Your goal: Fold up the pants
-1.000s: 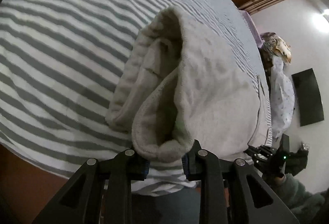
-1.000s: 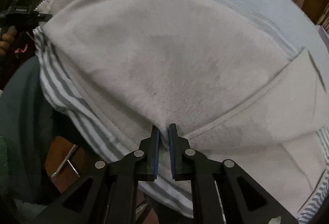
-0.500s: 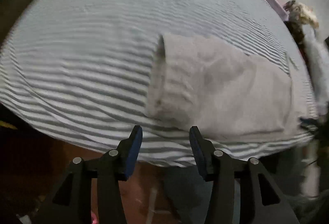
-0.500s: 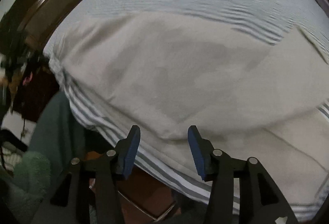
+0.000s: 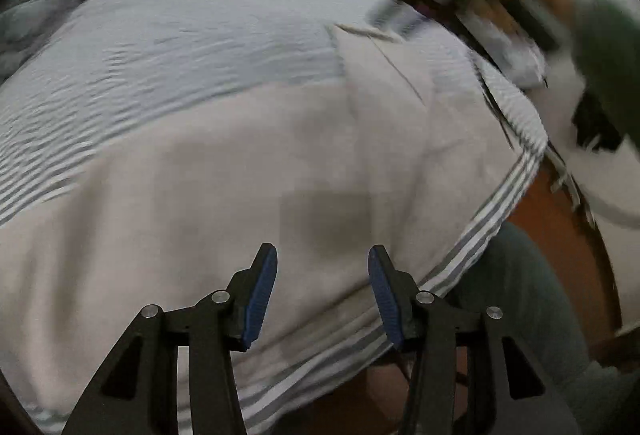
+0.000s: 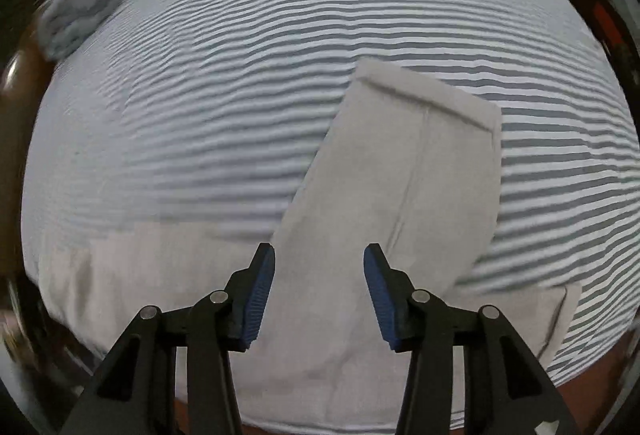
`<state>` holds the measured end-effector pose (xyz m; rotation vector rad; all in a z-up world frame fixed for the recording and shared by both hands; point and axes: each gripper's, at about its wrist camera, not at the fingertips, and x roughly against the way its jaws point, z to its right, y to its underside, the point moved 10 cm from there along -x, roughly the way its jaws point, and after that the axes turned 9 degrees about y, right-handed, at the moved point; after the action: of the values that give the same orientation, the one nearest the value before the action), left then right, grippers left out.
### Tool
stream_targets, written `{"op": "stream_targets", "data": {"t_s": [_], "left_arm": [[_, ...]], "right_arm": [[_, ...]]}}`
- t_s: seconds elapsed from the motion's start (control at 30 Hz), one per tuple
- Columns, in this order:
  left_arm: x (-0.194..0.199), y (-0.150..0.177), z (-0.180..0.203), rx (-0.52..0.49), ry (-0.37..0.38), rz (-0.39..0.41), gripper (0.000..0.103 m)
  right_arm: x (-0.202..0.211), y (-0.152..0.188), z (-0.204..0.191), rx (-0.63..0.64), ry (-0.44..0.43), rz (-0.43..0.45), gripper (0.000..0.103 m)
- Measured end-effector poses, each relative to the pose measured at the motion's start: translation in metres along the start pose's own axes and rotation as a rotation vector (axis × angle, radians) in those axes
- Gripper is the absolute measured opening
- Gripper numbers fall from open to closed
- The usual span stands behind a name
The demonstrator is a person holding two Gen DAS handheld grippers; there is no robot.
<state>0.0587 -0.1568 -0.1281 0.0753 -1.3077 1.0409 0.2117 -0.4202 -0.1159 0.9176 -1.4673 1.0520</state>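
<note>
Lying flat on the striped bed sheet [image 6: 240,123], near its front edge: the beige pants [image 6: 404,171], with one leg angling away toward the far right and ending in a hemmed cuff, the rest spreading leftward along the edge. Hovering over the near part of the pants with blue-padded fingers [image 6: 260,295] spread wide and nothing between them: the right gripper [image 6: 319,293]. Hanging likewise above the pale fabric [image 5: 248,171] in the left wrist view, jaws apart and holding nothing: the left gripper [image 5: 322,295]. Showing beyond the cloth in that view, the grey-and-white stripes of the sheet [image 5: 192,43], running to the bed's edge at lower right, where a strip of them is hanging over the side. Blurring badly at the upper right of the left view, so not telling what is there. Sitting at the far left corner of the bed in the right view, a crumpled pale blue-grey cloth [image 6: 84,7].
</note>
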Motion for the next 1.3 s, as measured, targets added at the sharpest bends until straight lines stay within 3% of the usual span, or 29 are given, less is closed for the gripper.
{"op": "stream_targets", "data": {"t_s": [0.13,0.33,0.47,0.53,0.57,0.6,0.63,0.7,0.87,1.07,1.2,1.3], "left_arm": [[-0.047,0.001,0.023,-0.014,0.022,-0.043,0.049],[-0.077,-0.007,0.018,-0.023,-0.019,-0.023,0.049],[-0.087,-0.011,0.027,-0.073,-0.052,0.001,0.049],[-0.089,-0.012,0.03,-0.113,-0.067,0.013,0.048],[-0.09,-0.011,0.031,-0.126,-0.074,0.012,0.043],[-0.086,-0.01,0.029,-0.135,-0.079,0.013,0.036],[-0.085,-0.008,0.029,-0.145,-0.083,0.014,0.021],[-0.084,-0.007,0.028,-0.162,-0.092,0.015,0.014],[-0.068,-0.014,0.035,-0.193,-0.099,0.067,0.01],[-0.031,-0.023,0.057,-0.299,-0.106,0.141,0.009],[-0.04,-0.011,0.066,-0.374,-0.116,0.096,0.009],[-0.057,0.008,0.069,-0.422,-0.146,0.04,0.01]], "right_arm": [[-0.033,-0.041,0.0,-0.074,0.065,-0.062,0.039],[-0.062,-0.082,0.0,-0.157,0.215,-0.038,0.036],[-0.078,-0.087,0.012,-0.184,0.365,-0.039,0.037],[-0.079,-0.084,0.02,-0.209,0.387,-0.02,0.028],[-0.078,-0.082,0.022,-0.219,0.386,-0.015,0.015],[-0.074,-0.082,0.024,-0.231,0.366,-0.006,0.008],[-0.067,-0.081,0.027,-0.249,0.348,0.008,0.006],[-0.048,-0.076,0.039,-0.274,0.311,0.041,0.006],[0.026,-0.048,0.081,-0.357,0.172,0.158,0.006],[0.093,0.032,0.164,-0.491,0.025,0.28,0.005],[0.078,0.109,0.211,-0.613,-0.034,0.281,0.005],[0.032,0.164,0.234,-0.709,-0.063,0.207,0.006]]}}
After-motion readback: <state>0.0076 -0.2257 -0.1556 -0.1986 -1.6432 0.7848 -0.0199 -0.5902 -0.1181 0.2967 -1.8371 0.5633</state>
